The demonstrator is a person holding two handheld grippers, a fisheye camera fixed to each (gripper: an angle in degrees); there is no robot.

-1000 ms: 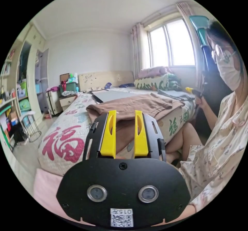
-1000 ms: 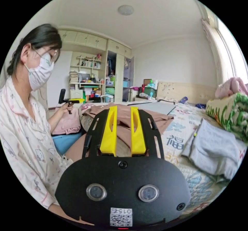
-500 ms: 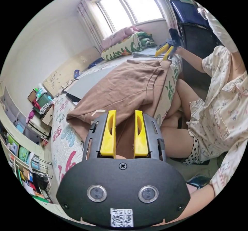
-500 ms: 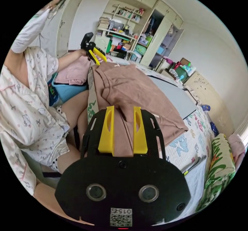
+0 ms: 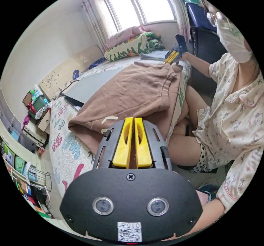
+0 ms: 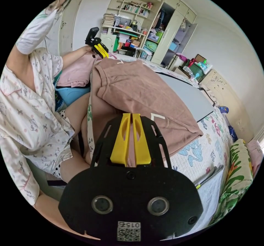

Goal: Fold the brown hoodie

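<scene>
Left gripper point(image 5: 132, 124), yellow two-jaw: jaws together, clamped on the brown cloth at lower centre of the left gripper view.

Right gripper point(image 6: 129, 122), yellow two-jaw: jaws together, pinching the same cloth at centre of the right gripper view.

Brown hoodie point(image 5: 132, 91), soft knit: spread mid-frame over the printed quilted bed point(image 5: 66, 146), its near edge hanging over the side toward the seated person point(image 5: 233, 113).

Handling judgement: lift both pinched points level and together, keeping the edge taut so the fold lands straight.
</scene>
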